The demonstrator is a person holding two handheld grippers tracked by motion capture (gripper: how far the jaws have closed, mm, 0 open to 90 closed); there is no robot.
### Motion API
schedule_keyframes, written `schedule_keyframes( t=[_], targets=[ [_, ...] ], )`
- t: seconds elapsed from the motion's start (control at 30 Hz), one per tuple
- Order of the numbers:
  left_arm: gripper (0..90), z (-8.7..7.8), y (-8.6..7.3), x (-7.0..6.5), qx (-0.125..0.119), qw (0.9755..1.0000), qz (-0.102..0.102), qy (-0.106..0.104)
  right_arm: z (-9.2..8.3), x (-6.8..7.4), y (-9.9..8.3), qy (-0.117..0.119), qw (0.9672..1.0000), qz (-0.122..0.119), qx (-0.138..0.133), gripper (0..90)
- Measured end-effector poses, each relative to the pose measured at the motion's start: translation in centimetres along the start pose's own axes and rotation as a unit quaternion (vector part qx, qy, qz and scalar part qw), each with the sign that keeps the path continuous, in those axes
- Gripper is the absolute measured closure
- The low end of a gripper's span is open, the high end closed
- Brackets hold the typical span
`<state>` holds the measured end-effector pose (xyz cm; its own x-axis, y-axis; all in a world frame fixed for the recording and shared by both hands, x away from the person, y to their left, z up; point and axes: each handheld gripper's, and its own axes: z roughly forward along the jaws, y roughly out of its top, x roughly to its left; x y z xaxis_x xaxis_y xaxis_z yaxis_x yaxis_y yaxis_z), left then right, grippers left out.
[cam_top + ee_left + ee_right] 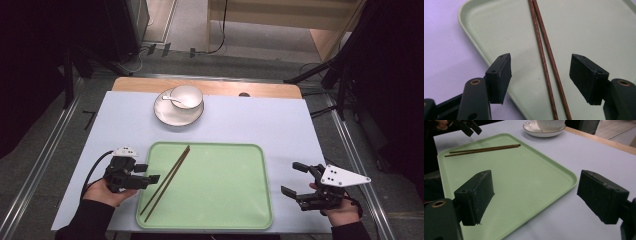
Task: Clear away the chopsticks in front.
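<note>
Chopsticks (167, 176) lie on the green tray (225, 220), near its left edge; your left gripper (145, 177) hovers just above them, jaws apart, nothing held; your right gripper (294, 181), off the tray's right edge, jaws apart too.

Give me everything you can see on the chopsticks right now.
The chopsticks are a pair of thin, dark reddish-brown sticks, wood by the look, with a finely ribbed surface. They lie flat and side by side, nearly touching, on the left part of the green tray, running diagonally from its near left toward its far middle. The left claw stands open above them, its pads clear of both sticks.
</note>
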<state>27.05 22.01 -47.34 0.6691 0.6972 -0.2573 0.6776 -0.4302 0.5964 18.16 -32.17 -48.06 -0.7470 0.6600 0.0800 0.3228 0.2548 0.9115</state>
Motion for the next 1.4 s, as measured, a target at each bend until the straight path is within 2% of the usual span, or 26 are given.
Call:
schedule_keyframes(
  t=[0.2,0.3,0.53,0.83,1.13,1.4],
  targets=[
    [30.7,-1.3,-0.4,0.6,-0.021,0.9998,0.006,-0.002,0.0,0.0,0.0,0.001,1.0,0.0,0.0,14.5],
    [30.2,-1.9,-0.7,1.0,-0.028,0.9995,0.011,0.009,0.0,0.0,0.0,0.001,1.0,0.001,0.0,14.5],
    [27.9,-3.7,-1.7,1.9,-0.061,0.9977,0.024,0.015,0.0,0.0,0.0,0.003,1.0,0.001,-0.001,14.5],
    [27.6,-5.7,-3.0,3.6,-0.105,0.994,0.005,0.03,0.0,0.0,0.0,0.004,1.0,0.002,-0.004,14.5],
    [27.7,-6.1,-3.6,4.5,-0.125,0.9914,0.002,0.041,0.0,0.1,0.1,0.005,1.0,0.002,-0.006,14.5],
    [26.3,-5.9,-3.6,4.6,-0.125,0.9912,-0.006,0.042,0.0,0.1,0.1,0.005,1.0,0.002,-0.004,14.5]
  ],
)
